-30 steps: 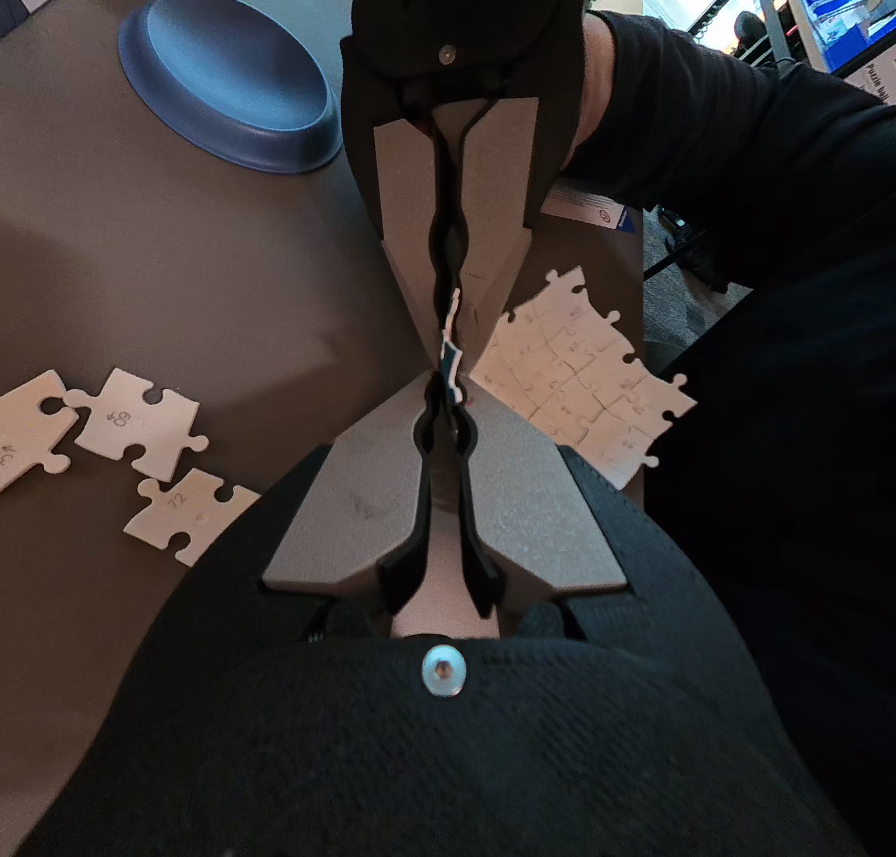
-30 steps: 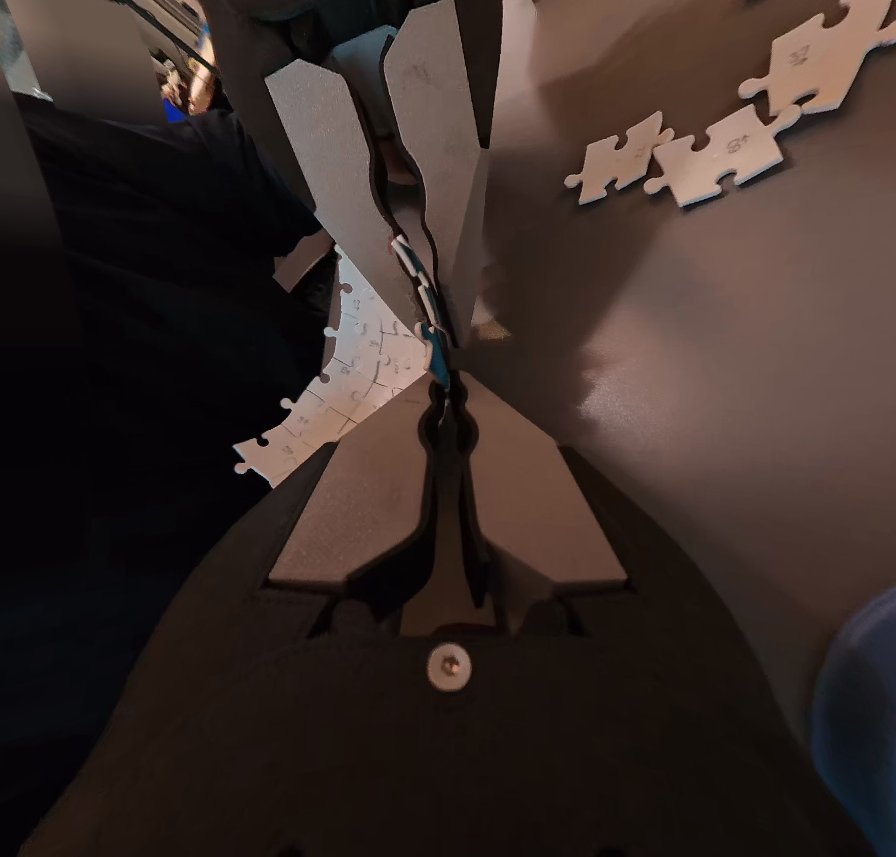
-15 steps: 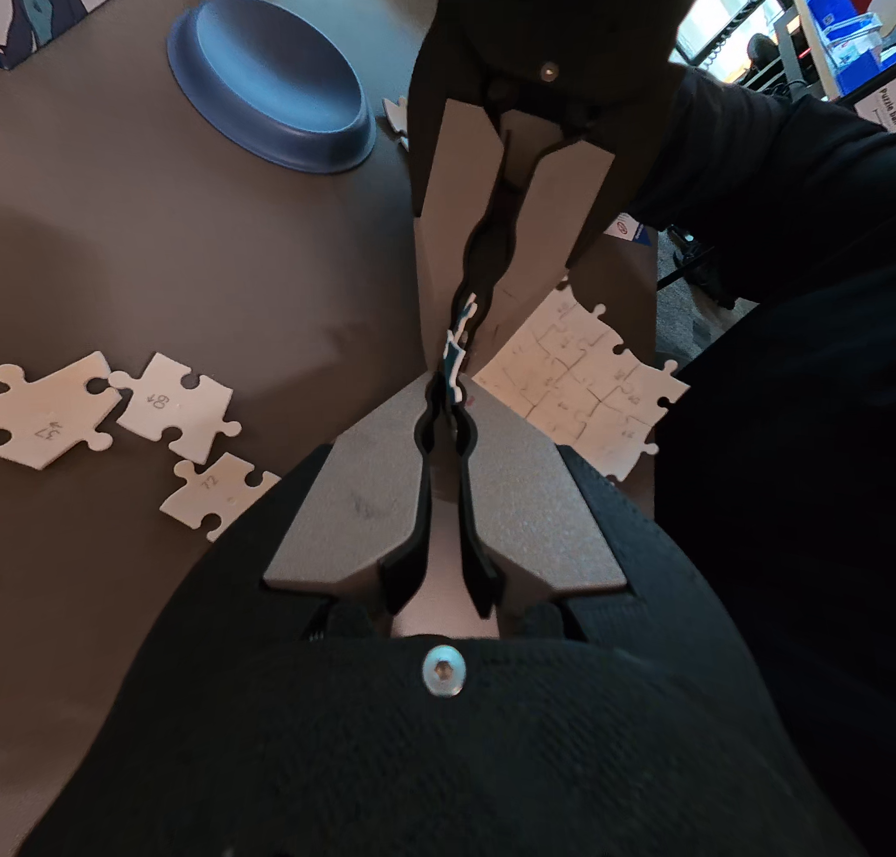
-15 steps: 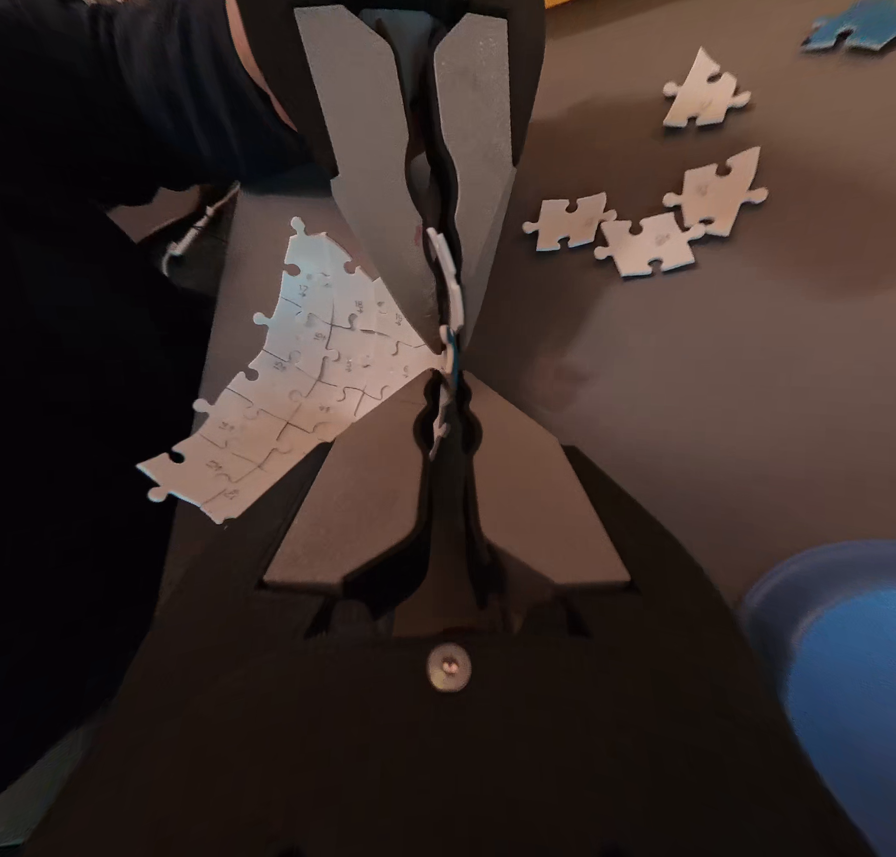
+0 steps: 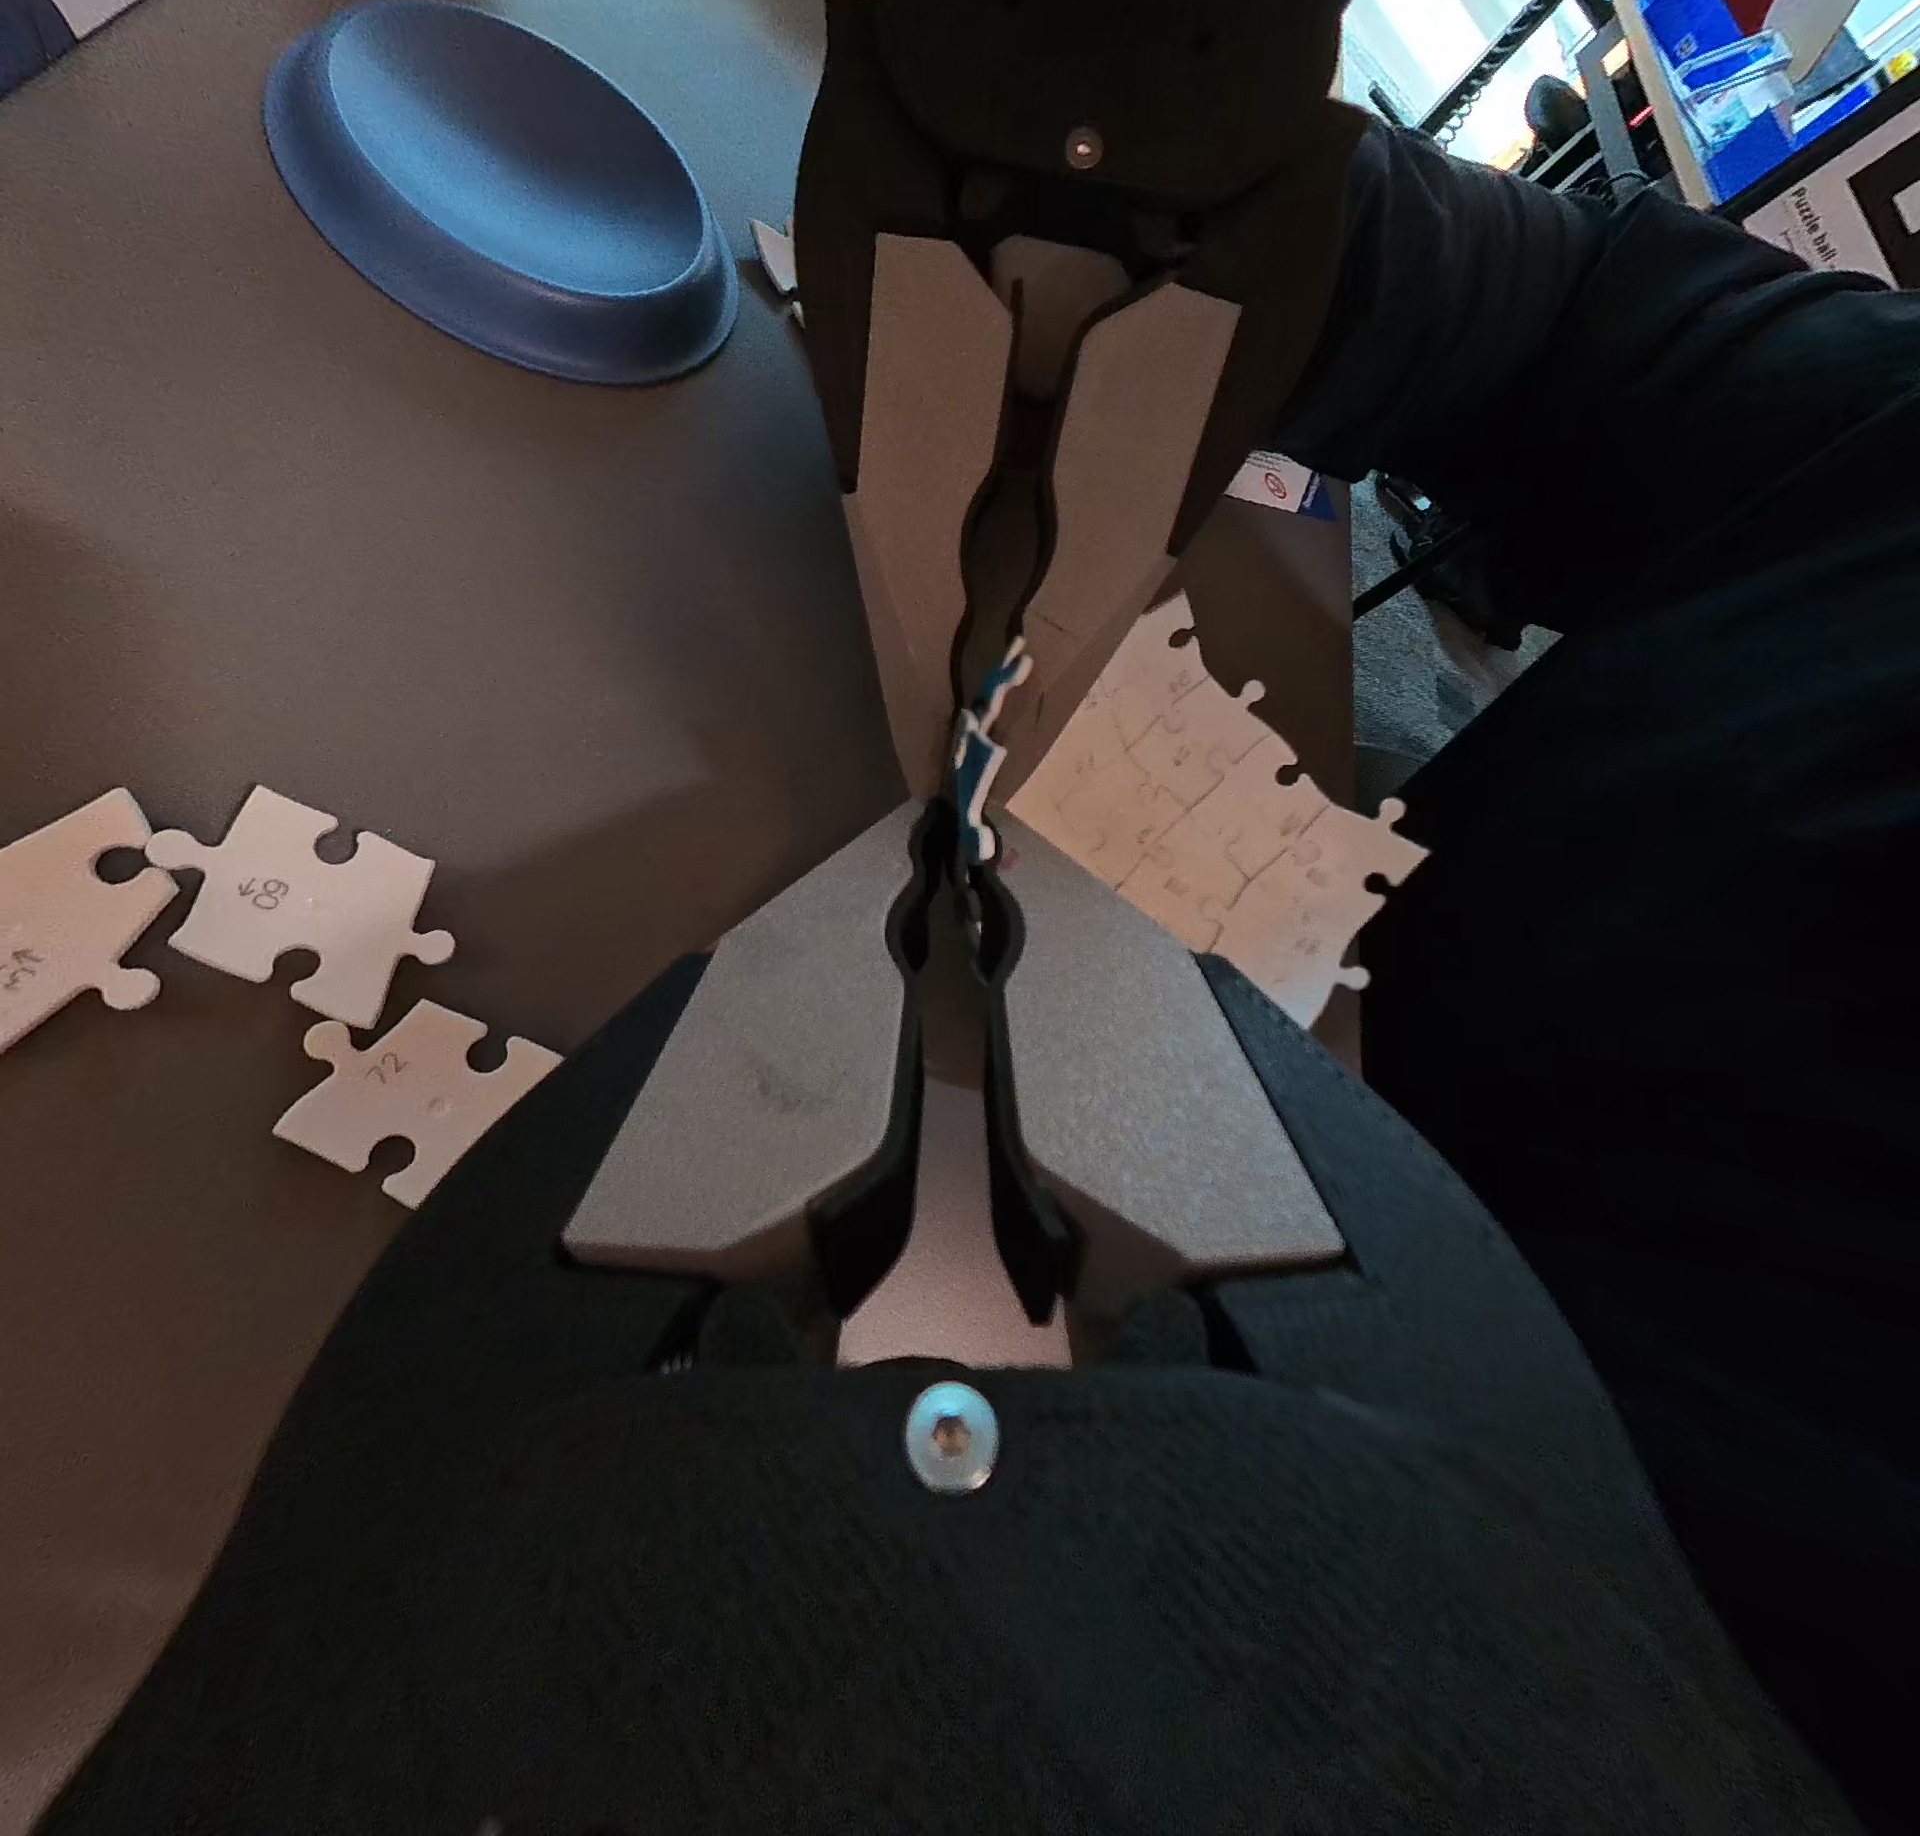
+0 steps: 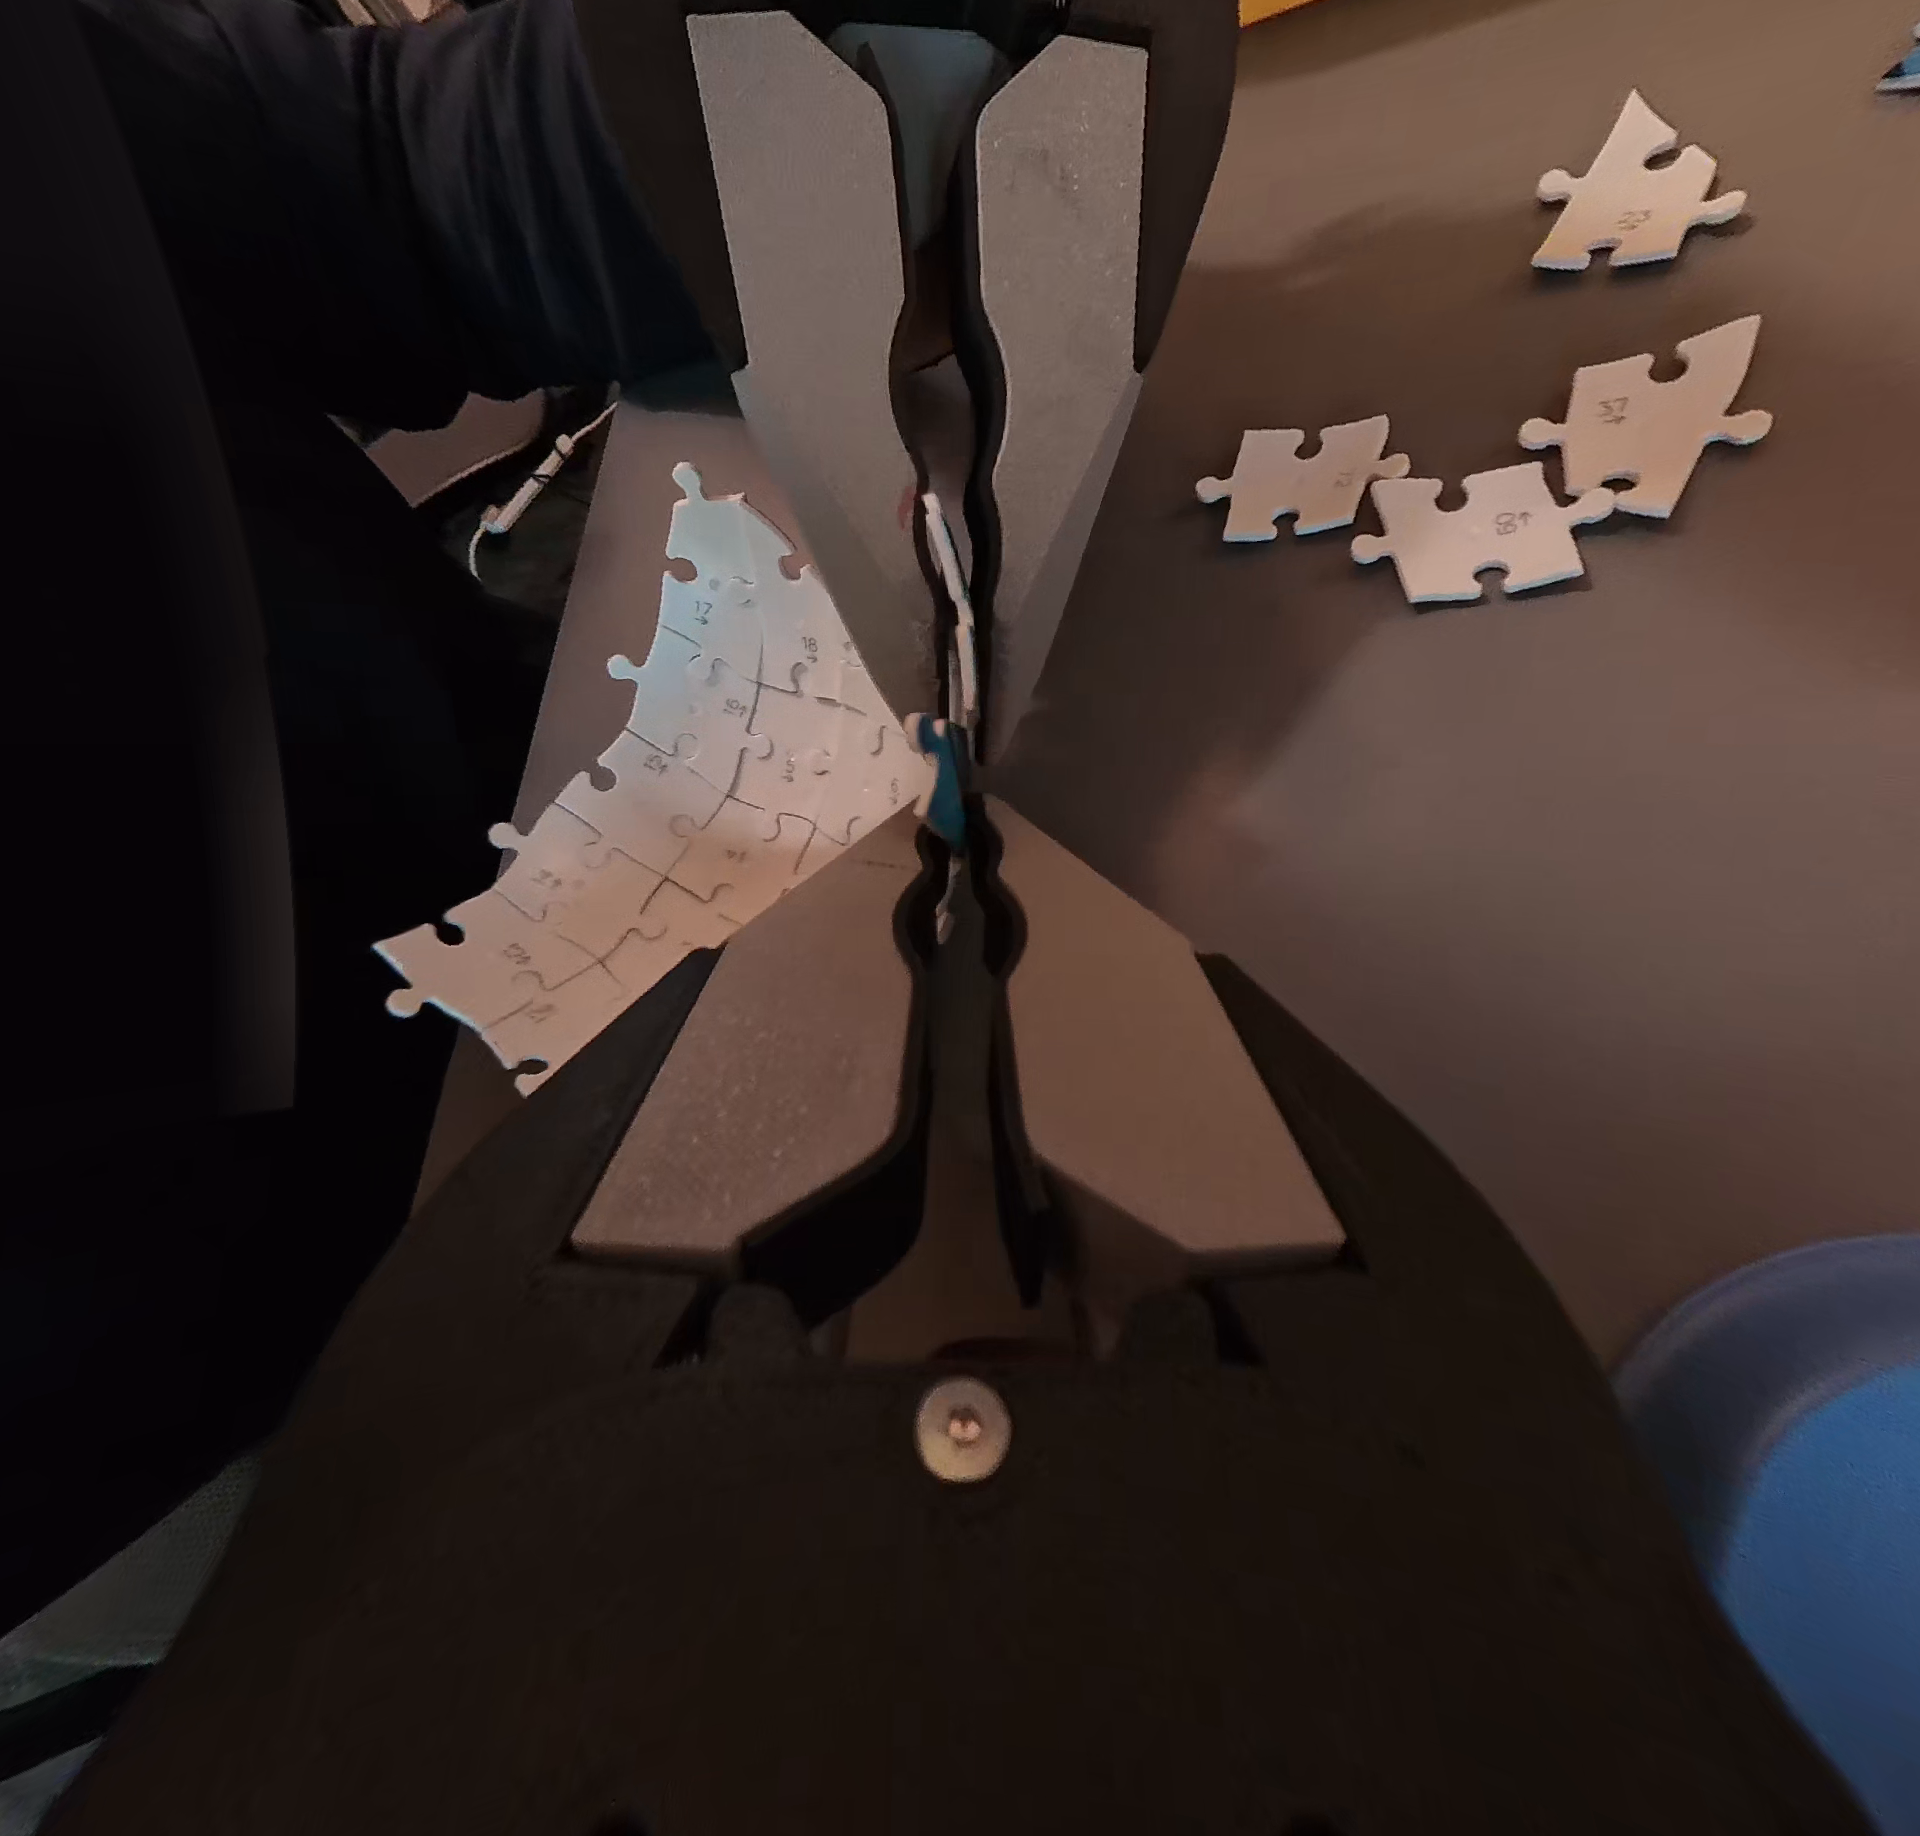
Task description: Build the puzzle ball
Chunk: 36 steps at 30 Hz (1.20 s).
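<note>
Left wrist view | both tongs (image 5: 961,830) (image 6: 951,830) tip-to-tip, clamped on edge-on puzzle piece (image 5: 977,758) | long axis along fingers

left gripper (image 5: 961,830): grey fingers nearly closed, pinching a thin edge | right gripper (image 6: 956,830): same | pose: tip to tip, facing each other | dark-sleeved arm (image 5: 1558,332) behind right gripper

Office or lab: shelving with blue bins (image 5: 1704,72).
</note>
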Each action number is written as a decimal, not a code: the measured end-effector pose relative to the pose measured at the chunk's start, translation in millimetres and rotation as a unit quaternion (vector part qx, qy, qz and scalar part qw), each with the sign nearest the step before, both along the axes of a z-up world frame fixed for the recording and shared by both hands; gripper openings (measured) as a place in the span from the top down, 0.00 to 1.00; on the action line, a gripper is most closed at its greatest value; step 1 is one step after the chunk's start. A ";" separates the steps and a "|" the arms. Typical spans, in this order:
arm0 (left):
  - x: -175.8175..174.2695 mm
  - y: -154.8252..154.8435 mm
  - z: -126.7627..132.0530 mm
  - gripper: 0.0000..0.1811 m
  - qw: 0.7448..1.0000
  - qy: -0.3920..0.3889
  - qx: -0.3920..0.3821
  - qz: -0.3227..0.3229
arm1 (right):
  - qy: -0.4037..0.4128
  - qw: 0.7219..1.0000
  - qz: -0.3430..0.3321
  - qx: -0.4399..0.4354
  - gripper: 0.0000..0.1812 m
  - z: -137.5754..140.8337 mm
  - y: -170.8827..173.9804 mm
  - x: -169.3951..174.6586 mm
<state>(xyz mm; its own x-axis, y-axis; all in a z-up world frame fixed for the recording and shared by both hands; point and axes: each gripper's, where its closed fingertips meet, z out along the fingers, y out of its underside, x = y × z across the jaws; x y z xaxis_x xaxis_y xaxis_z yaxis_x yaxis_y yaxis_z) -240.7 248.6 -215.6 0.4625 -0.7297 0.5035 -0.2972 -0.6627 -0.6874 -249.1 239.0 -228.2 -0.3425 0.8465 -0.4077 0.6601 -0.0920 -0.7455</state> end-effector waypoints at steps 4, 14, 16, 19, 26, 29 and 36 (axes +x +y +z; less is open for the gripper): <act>-1.3 -1.0 5.4 0.98 1.000 -0.009 0.003 0.000 | 0.009 1.000 -0.006 -0.007 1.00 3.8 0.0 -2.2; -3.4 -10.6 4.6 0.96 1.000 0.011 -0.005 -0.017 | 0.008 1.000 0.002 -0.013 1.00 3.9 -6.8 -2.3; -3.2 -12.5 5.4 0.96 1.000 0.019 0.002 -0.023 | 0.008 1.000 0.003 -0.020 1.00 4.6 -8.5 -2.2; -3.1 -12.9 6.8 0.96 0.999 0.025 0.009 -0.025 | 0.007 1.000 0.004 -0.025 1.00 5.3 -9.6 -1.9; -9.9 -10.0 15.8 0.94 1.000 0.018 0.020 -0.014 | 0.007 0.998 -0.010 -0.056 1.00 8.2 -4.3 -2.9; -16.6 -11.2 12.1 0.93 1.000 0.022 -0.003 -0.010 | 0.006 0.999 -0.014 -0.042 1.00 6.3 -3.1 -3.6; -9.7 -16.2 -13.1 0.98 0.995 0.093 0.003 -0.025 | 0.005 1.000 -0.018 -0.015 1.00 3.1 -2.5 -3.2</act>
<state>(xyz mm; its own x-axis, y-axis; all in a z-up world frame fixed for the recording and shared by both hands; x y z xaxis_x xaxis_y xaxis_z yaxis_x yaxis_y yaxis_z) -250.3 232.4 -228.8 0.5105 -0.7568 0.4083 -0.4527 -0.6402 -0.6207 -252.2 236.5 -225.2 -0.3162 0.8460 -0.4294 0.6484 -0.1377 -0.7487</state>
